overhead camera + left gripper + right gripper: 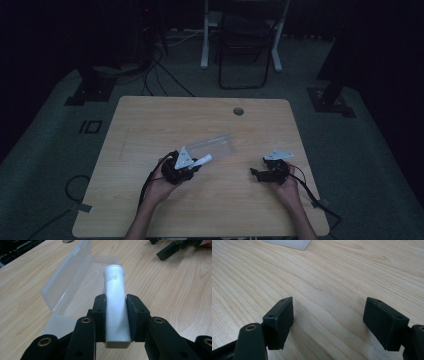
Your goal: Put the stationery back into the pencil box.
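Right up close in the left gripper view, the left tool (115, 317) has its two black pads clamped on a white tube (115, 290), one pad on each side of it, and the tube's capped round end points away over the wooden surface (175, 290). Faint print runs along the tube near that far end; too small to read. Just behind and to the left of it sits a clear plastic case (72, 275), lid standing open, base flat on the wood.

From the high view, the left tool (192, 167) sits left of centre with the white tube (202, 161) sticking out toward the clear plastic case (212, 145), tube tip just at the case's near edge. The right tool (256, 173) rests well apart to the right, held low over the surface (150, 120).

In the right gripper view, the right tool (328, 322) has its jaws spread wide, nothing between them but bare wood grain.
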`<act>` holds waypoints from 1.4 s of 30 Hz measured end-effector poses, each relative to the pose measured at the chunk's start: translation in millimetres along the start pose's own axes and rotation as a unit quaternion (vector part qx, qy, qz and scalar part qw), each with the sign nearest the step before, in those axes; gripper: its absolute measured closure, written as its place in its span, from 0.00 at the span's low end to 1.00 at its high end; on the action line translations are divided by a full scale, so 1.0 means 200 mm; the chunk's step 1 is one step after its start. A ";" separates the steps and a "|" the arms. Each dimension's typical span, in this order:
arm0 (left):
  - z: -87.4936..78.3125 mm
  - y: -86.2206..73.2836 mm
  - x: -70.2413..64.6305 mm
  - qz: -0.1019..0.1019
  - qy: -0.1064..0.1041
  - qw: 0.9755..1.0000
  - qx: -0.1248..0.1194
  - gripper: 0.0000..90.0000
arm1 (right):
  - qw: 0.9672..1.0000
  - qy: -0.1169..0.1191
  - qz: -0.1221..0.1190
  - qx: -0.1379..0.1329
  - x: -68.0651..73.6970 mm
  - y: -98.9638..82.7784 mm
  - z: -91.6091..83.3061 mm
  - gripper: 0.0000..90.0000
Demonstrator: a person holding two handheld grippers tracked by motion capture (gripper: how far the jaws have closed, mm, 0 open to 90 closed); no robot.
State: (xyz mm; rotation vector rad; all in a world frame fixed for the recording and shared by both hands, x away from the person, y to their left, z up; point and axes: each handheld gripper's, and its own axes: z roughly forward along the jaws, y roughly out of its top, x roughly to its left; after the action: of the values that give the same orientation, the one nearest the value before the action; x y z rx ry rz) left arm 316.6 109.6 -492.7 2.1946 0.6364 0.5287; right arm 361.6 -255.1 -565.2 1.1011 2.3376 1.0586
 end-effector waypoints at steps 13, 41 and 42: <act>0.02 0.02 0.03 0.003 0.009 1.000 0.001 0.79 | 1.000 0.000 0.000 0.000 0.00 0.00 0.00 0.27; 0.10 0.04 0.07 0.006 0.016 1.000 0.013 0.79 | 1.000 0.000 0.000 0.000 0.00 0.00 0.00 0.27; 0.11 0.04 0.07 0.006 0.016 1.000 0.014 0.79 | 1.000 0.000 -0.001 0.000 0.00 0.00 0.00 0.27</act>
State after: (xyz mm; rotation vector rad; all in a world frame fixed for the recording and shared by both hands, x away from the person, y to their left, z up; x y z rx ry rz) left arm 342.4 100.8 -496.9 2.2208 0.6506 0.5670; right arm 361.6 -255.1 -565.2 1.0991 2.3391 1.0584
